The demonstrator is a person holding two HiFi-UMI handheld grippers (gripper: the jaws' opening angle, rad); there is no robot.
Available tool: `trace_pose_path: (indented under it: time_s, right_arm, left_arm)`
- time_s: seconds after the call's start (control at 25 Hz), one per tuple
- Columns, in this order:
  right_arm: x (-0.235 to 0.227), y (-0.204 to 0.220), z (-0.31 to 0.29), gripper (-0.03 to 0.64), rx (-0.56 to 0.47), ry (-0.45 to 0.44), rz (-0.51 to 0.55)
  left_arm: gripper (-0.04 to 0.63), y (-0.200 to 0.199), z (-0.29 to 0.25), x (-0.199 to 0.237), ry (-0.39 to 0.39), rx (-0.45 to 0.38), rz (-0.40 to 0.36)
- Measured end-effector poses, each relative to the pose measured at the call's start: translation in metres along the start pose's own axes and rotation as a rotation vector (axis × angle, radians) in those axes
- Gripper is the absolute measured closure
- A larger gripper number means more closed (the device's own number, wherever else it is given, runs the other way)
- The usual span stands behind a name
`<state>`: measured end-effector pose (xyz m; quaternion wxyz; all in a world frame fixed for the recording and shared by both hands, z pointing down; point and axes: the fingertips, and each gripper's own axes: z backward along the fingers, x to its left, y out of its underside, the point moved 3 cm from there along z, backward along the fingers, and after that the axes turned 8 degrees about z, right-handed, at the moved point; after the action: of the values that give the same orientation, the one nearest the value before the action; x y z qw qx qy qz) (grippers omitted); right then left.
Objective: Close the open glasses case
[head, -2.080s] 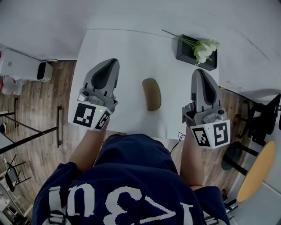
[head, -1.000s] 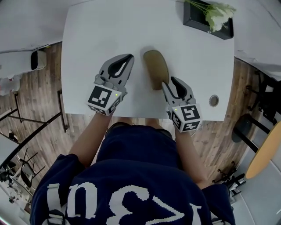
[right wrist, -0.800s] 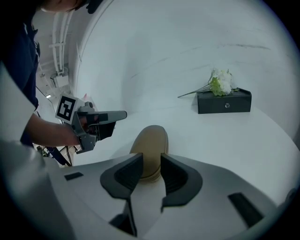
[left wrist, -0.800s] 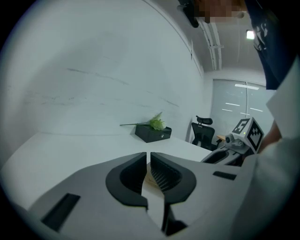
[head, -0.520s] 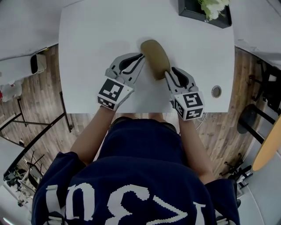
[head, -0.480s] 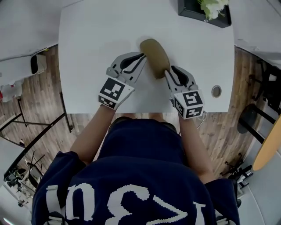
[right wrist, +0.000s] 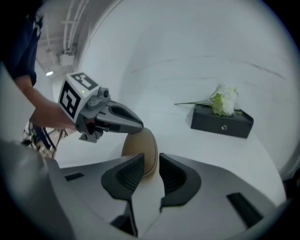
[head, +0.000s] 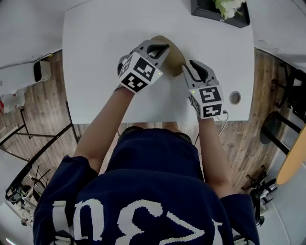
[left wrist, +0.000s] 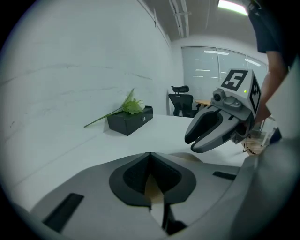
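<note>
A tan oval glasses case (head: 176,60) lies on the white table (head: 95,57), its lid low with only a thin seam showing (right wrist: 140,145). My left gripper (head: 165,48) is shut, and its tips lie on top of the case's lid; the right gripper view shows this left gripper (right wrist: 136,124) from the side. My right gripper (head: 186,65) is at the case's near end. Its jaws have just been closing, and that end sits between the pads (right wrist: 151,161), which touch it. In the left gripper view the jaws (left wrist: 150,154) meet, with tan showing below them.
A black box with a white flower sprig (head: 220,12) stands at the table's far right corner. A round cable grommet (head: 234,97) sits near the right edge. The table's front edge is close behind both grippers. Wooden floor, a black chair (left wrist: 180,101) and a yellow round table (head: 291,162) surround it.
The left gripper has moved right and forward onto the case and rolled, so its marker cube now faces up. The right gripper has edged forward to the case's near end.
</note>
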<state>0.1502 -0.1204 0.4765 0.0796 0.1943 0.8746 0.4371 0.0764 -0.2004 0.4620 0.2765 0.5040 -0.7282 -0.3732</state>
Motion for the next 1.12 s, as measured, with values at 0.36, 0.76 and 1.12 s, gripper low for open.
trace_pose_path:
  time_s: [0.36,0.76,1.12]
  right_arm:
    - [0.032,0.04,-0.001,0.495,0.06,-0.081,-0.223]
    - [0.005,0.024,-0.011,0.497,0.024,-0.024,-0.157]
    - [0.027,0.037,-0.028,0.48,0.132,0.024,-0.165]
  left_arm:
    - [0.581,0.004,-0.002,0.002,-0.015,-0.004,0.053]
    - [0.581,0.011,0.01,0.012,-0.068,0.009,0.107]
    - [0.581,0.011,0.01,0.013,-0.071,0.0,0.131]
